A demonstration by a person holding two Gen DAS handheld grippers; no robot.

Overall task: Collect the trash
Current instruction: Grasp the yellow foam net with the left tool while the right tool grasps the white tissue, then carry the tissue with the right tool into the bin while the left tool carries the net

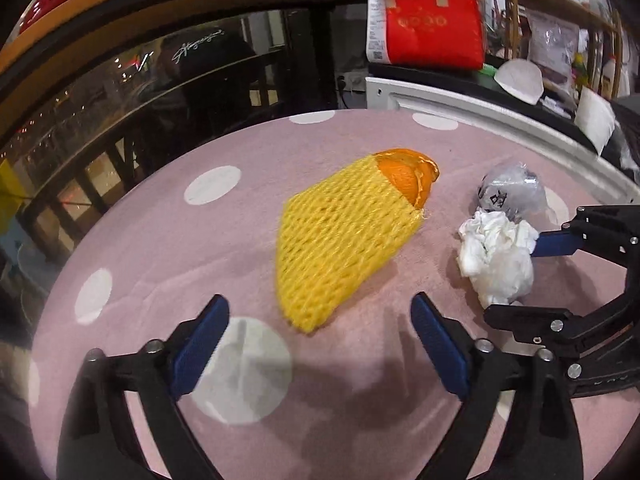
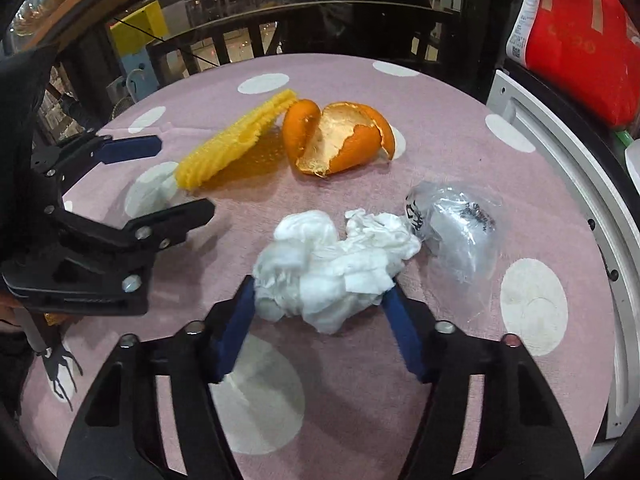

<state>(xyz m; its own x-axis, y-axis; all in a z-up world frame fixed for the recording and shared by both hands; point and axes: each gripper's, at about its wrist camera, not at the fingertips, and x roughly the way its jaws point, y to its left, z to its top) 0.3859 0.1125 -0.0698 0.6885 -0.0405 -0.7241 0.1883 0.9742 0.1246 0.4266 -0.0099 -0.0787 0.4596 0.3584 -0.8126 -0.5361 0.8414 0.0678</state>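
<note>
Crumpled white tissue (image 2: 332,268), clear plastic wrapper (image 2: 456,228), orange peel (image 2: 340,140) and yellow foam fruit net (image 1: 344,240) lie on a pink dotted cloth (image 2: 440,128).

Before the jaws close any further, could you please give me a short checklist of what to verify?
1. Crumpled white tissue between the right gripper jaws: ok.
2. Right pads pressing the tissue: cannot tell.
3. Yellow foam net sleeve ahead of the open left gripper, not yet between its jaws: not ok.
4. Clear crumpled plastic bag outside the right jaws: ok.
5. Orange peel away from both grippers: ok.
</note>
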